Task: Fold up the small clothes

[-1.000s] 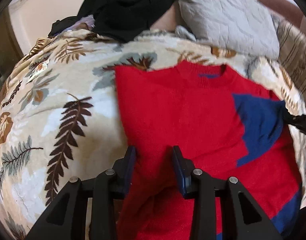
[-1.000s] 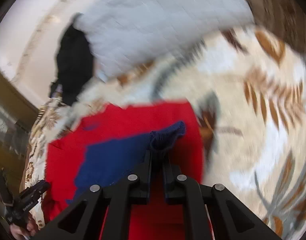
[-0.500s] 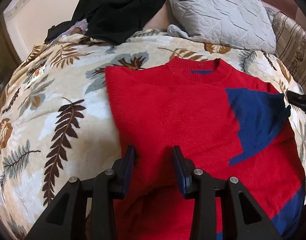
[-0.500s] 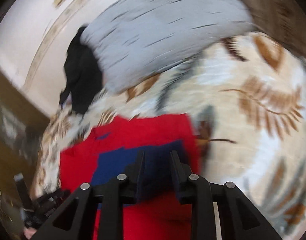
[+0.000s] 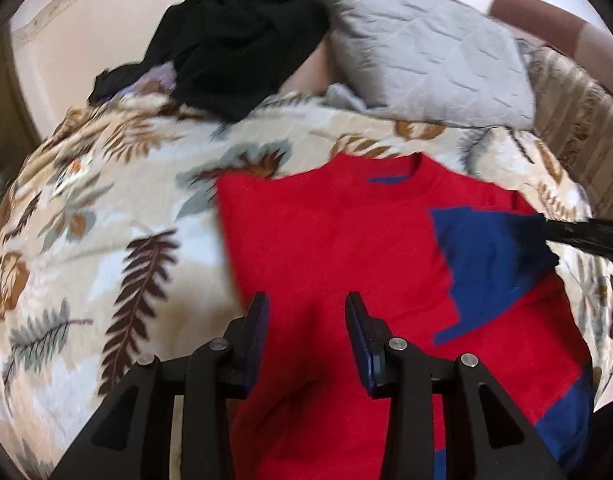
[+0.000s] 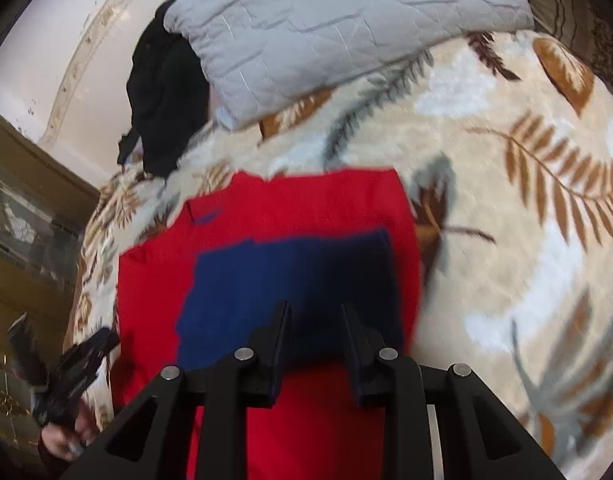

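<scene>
Left gripper (image 5: 306,308): jaws opening, nothing pinched, poised over the lower left part of the red sweater (image 5: 326,248). Sweater spread flat ahead of and beneath the fingers on the leaf-print blanket (image 5: 106,240), neckline at the far end. Blue sleeve (image 5: 494,256) folded across the body, ahead and to the right. Right gripper (image 6: 312,312): fingers parted, empty, held above the near edge of that blue sleeve (image 6: 290,284); no contact discernible. Grey quilted pillow (image 6: 338,28) and black garment (image 6: 166,100) well beyond the sweater's far edge. Bare blanket to the right of the right gripper.
</scene>
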